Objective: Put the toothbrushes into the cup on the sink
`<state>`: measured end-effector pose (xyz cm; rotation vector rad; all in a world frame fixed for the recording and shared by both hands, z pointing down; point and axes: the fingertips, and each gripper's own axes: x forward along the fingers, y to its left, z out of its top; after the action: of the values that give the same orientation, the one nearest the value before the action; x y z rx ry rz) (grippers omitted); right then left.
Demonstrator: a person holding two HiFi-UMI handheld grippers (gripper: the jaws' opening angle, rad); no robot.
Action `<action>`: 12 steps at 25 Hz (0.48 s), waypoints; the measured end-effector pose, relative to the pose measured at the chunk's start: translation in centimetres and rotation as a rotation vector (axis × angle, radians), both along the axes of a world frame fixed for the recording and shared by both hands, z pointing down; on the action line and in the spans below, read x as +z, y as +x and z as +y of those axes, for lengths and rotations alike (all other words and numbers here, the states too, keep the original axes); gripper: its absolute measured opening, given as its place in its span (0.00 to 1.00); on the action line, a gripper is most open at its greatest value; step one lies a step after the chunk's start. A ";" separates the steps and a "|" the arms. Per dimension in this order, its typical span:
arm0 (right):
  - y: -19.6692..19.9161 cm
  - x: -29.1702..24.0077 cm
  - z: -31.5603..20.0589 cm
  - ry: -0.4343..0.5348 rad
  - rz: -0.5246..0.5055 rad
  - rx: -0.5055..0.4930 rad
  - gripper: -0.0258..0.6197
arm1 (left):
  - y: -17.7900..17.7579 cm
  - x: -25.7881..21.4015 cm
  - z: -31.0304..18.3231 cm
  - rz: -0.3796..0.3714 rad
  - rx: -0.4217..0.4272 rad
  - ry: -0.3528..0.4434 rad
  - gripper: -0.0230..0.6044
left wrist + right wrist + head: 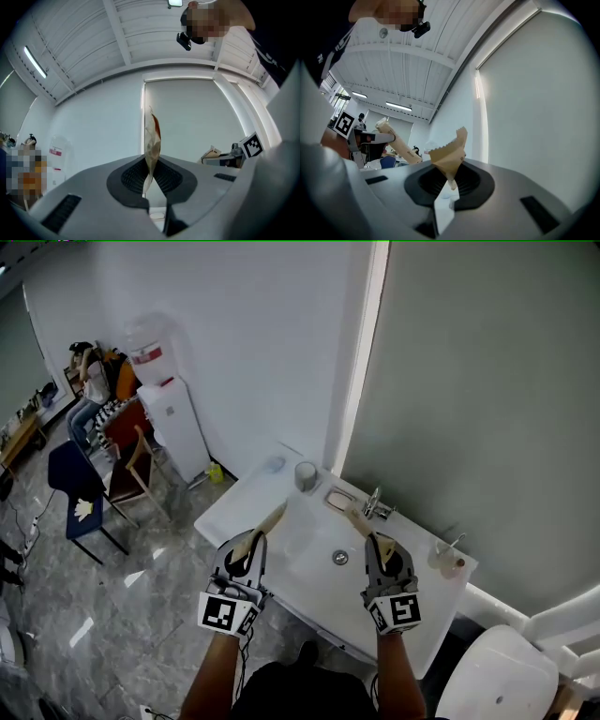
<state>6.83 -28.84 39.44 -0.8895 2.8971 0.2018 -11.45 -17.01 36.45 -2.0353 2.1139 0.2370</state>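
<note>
Nearest, the left gripper (251, 547) is clenched on a paper-sleeved toothbrush (270, 519) and the right gripper (378, 545) on a second sleeved toothbrush (356, 517). Each is pinched near one end with most of its length sticking out ahead, so either could be levered or slid loose and dropped into the sink (309, 538) basin below. Farther back, the small grey cup (306, 474) stands on the sink's rear ledge, left of the faucet (377, 507), and could be toppled if both long brushes are brought to its narrow mouth together or aslant.
</note>
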 end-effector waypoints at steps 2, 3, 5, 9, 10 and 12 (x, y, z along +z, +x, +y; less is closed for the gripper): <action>0.0 0.0 -0.8 -0.003 0.003 0.003 0.12 | 0.1 0.0 -1.3 -0.001 0.014 -0.007 0.11; -0.1 -0.1 -1.2 -0.005 0.000 0.006 0.12 | 0.1 0.0 -1.9 -0.003 0.019 -0.009 0.11; -0.2 -0.4 -2.0 -0.013 -0.011 0.015 0.12 | 0.0 -0.2 -3.0 -0.007 0.031 -0.013 0.11; 0.0 -0.5 -3.0 -0.015 -0.011 0.037 0.12 | 0.2 -0.3 -4.9 -0.021 0.065 -0.014 0.11; 0.0 -0.6 -3.3 -0.013 -0.011 0.044 0.12 | 0.1 -0.3 -5.5 -0.025 0.072 -0.013 0.11; -0.2 -0.3 -3.8 -0.018 -0.011 0.061 0.12 | -0.2 -0.1 -6.6 -0.027 0.090 -0.012 0.11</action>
<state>6.64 -32.65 39.19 -0.9796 2.8680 0.1750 -11.69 -23.62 36.38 -2.1304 2.0159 0.2092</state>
